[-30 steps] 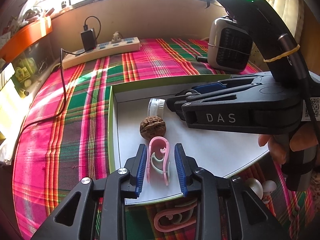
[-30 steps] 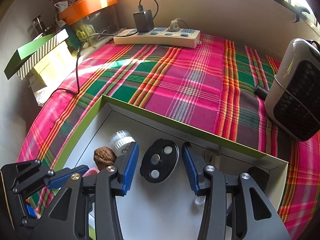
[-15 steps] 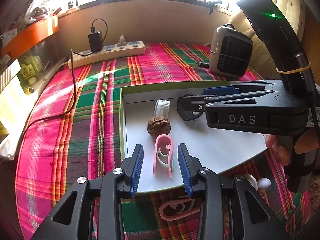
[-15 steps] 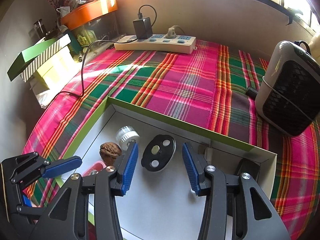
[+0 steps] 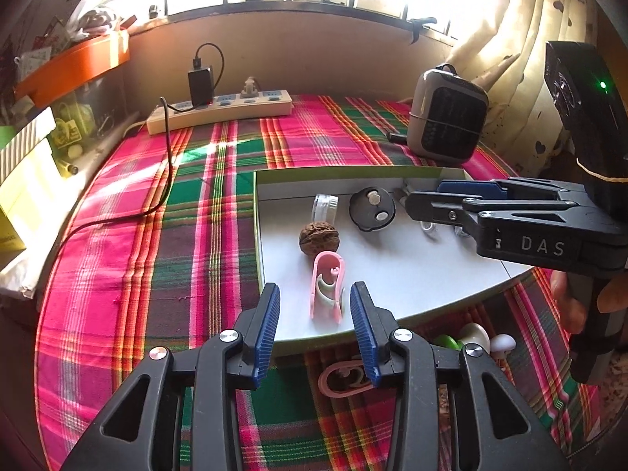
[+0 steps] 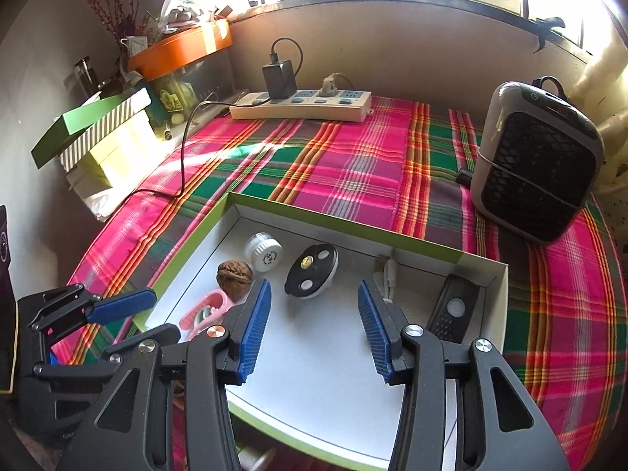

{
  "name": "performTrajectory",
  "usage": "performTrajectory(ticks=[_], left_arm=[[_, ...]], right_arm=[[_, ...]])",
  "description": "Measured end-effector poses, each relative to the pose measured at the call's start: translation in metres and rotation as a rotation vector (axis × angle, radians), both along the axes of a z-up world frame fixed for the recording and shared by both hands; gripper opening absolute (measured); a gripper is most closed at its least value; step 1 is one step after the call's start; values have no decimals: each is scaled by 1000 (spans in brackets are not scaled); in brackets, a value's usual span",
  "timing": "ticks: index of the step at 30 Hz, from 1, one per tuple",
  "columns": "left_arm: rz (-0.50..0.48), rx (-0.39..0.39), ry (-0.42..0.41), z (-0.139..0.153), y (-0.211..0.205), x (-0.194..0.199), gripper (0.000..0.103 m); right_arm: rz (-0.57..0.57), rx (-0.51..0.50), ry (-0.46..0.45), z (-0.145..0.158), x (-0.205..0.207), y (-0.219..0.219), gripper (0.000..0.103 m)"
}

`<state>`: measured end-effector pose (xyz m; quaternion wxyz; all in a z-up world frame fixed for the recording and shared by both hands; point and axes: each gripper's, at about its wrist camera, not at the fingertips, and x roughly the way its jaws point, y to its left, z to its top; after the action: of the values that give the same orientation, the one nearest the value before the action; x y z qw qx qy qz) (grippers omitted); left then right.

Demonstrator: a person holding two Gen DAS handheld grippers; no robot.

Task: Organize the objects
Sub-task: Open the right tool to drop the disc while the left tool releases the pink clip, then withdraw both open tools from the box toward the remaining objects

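A green-rimmed tray [image 5: 257,212] is seen at centre frame on a plaid-covered table [image 5: 129,243]. Lying in the tray are a pink clip [image 5: 327,288], a walnut [image 5: 318,237], a small jar [image 5: 325,206] and a black disc [image 5: 372,209]. The left gripper [image 5: 315,327] is held wide and empty at the tray's near edge; the right gripper [image 6: 312,329] is likewise spread wide above the tray floor, nothing gripped.

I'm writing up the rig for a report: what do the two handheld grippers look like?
Both are black plastic with ribbed blue finger pads and silver pivot screws. The left gripper fills its own view; the right gripper carries white "DAS" lettering, a black camera block with a green light and a yellow rubber band.
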<state>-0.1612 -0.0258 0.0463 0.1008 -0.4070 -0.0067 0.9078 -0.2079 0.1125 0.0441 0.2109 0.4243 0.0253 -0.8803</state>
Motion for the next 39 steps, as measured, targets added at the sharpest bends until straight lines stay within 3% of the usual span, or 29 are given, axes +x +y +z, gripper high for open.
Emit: performTrajectory(ticks=[18,39], left_arm=[[6,25,27,7,-14,33,36],[14,62,-36,-20,-26,51,36]], right_arm=[[-19,1,79,8,67,9,48],[14,27,115,-9,129,-3,48]])
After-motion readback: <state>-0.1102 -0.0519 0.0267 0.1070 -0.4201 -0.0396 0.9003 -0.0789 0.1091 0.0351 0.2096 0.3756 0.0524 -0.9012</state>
